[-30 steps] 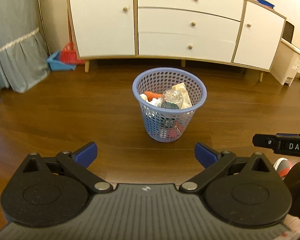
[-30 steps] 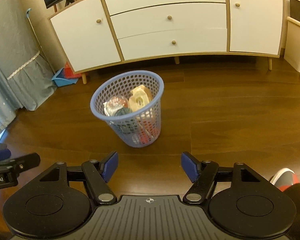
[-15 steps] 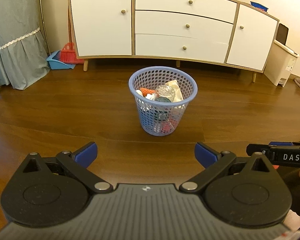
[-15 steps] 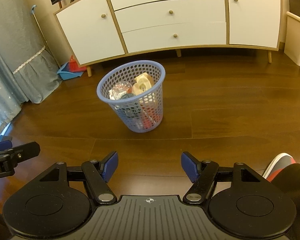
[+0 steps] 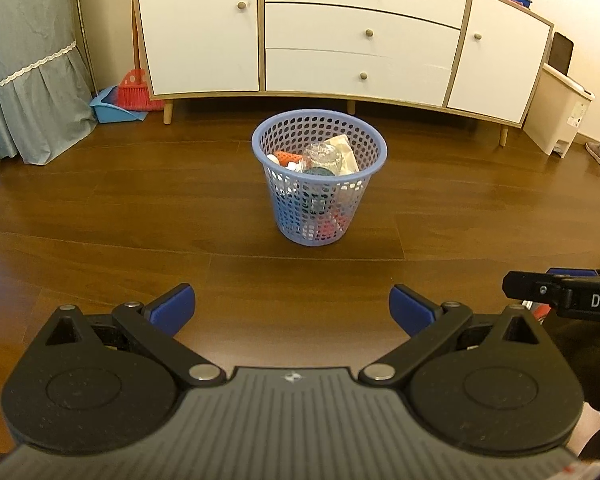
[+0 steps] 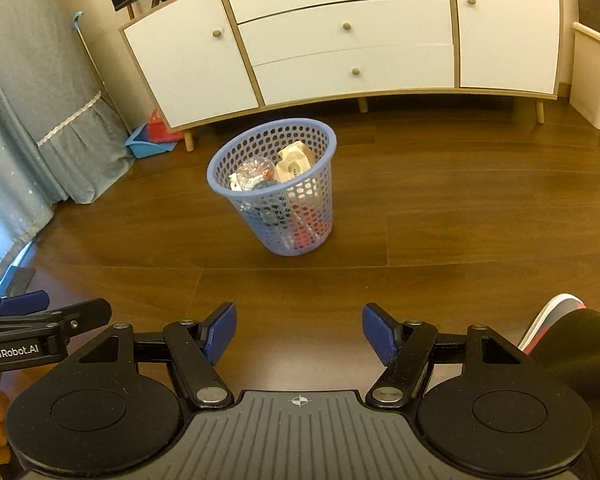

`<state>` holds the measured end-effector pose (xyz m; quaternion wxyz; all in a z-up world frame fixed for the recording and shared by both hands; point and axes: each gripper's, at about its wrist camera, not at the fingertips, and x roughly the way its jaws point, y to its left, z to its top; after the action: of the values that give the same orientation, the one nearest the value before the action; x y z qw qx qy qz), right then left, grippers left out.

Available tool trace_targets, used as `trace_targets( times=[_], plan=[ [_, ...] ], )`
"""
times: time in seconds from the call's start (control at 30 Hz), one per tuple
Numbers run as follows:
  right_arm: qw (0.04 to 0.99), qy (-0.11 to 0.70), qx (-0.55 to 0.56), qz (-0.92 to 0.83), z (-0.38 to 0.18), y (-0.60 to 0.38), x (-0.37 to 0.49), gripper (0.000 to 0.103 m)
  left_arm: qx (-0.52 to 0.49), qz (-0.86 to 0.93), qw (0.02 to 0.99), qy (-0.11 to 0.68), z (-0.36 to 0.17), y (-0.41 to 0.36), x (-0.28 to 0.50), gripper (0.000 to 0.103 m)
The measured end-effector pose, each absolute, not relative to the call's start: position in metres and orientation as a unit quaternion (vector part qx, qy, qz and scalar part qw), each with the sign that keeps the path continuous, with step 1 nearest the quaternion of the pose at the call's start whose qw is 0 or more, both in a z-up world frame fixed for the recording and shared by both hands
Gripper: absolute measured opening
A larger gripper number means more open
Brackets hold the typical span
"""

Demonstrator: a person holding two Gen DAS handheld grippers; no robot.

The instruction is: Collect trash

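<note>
A filled blue trash basket (image 5: 319, 178) stands well ahead of both grippers. The left gripper (image 5: 292, 310) and right gripper (image 6: 299, 334) gape wide, holding nothing.

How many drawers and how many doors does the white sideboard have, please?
Sideboard fronts:
Drawers: 3
Doors: 2
Total: 5

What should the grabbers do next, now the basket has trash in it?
Probably turn to look for leftover trash. Both the left gripper and right gripper are open and empty, the blue basket already holds trash, and the floor around it shows none.
</note>
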<state>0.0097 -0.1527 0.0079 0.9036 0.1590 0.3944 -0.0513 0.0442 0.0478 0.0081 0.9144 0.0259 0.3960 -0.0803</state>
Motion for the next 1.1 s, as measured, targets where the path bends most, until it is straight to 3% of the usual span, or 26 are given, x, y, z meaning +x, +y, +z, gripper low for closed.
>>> trace_targets(
  times=[1.1],
  plan=[
    [0.898, 0.413, 0.143, -0.040, -0.001, -0.138, -0.009, 0.067, 0.037, -0.089, 0.906, 0.411, -0.003, 0.043, 0.025, 0.102]
  ],
)
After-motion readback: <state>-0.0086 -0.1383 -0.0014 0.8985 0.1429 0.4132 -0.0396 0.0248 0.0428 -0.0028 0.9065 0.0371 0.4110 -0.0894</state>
